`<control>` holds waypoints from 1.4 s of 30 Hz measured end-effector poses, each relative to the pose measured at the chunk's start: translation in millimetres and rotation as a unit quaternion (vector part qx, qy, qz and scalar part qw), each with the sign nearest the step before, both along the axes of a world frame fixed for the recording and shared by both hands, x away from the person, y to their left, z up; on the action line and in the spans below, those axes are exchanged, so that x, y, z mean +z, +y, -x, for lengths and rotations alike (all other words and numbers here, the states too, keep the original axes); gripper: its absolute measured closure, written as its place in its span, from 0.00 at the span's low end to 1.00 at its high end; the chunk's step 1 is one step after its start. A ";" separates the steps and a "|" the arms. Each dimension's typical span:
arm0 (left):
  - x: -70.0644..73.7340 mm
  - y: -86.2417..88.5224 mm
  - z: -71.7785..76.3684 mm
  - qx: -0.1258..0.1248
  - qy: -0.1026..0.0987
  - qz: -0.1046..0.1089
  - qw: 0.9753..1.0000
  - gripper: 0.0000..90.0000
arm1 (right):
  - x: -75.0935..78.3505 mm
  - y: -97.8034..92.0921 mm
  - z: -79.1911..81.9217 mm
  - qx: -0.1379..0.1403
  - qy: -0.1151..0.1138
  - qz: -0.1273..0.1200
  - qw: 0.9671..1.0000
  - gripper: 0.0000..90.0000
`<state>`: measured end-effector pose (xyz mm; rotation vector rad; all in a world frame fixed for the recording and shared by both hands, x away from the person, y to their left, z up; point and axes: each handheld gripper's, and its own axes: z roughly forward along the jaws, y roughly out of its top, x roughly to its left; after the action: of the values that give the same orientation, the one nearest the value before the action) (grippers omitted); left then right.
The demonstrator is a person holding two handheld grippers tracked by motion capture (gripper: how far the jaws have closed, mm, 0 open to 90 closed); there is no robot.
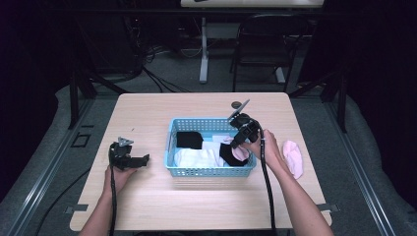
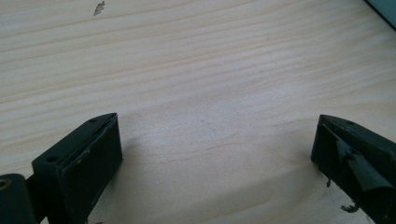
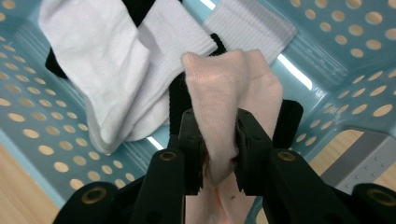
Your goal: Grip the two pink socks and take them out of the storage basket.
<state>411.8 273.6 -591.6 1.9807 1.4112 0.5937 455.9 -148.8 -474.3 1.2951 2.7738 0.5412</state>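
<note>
Since it looks headed into the basket (image 1: pixel 172 147), a pink sock (image 3: pixel 229 93) is clamped in the right gripper (image 3: pixel 219 140), while the left gripper (image 2: pixel 215 154) is parked with jaws apart

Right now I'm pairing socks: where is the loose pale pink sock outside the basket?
In the high view, the pale pink sock lies on the wooden table, right of the blue plastic basket, beside the person's right hand.

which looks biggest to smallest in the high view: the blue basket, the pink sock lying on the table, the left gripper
1. blue basket, clearly the largest.
2 and 3. left gripper and pink sock on the table look about alike in size there, so I would not rank one over the other.
</note>
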 end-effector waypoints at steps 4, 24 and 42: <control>0.0 0.0 0.0 0.000 0.000 0.000 1.000 0.02 | 7.0 1.8 2.3 0.004 -0.005 -0.004 1.000 0.83; 0.0 -0.2 0.0 0.001 0.000 0.001 1.000 0.02 | 39.8 -4.9 15.5 0.015 -0.031 -0.018 0.999 0.83; 0.0 -0.2 0.1 0.001 0.000 0.001 1.000 0.02 | 73.4 -38.4 30.0 -0.003 -0.065 -0.025 0.998 0.82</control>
<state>411.7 273.3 -591.6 1.9786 1.4137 0.5939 425.8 -187.2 -401.0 1.2301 2.6652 0.6725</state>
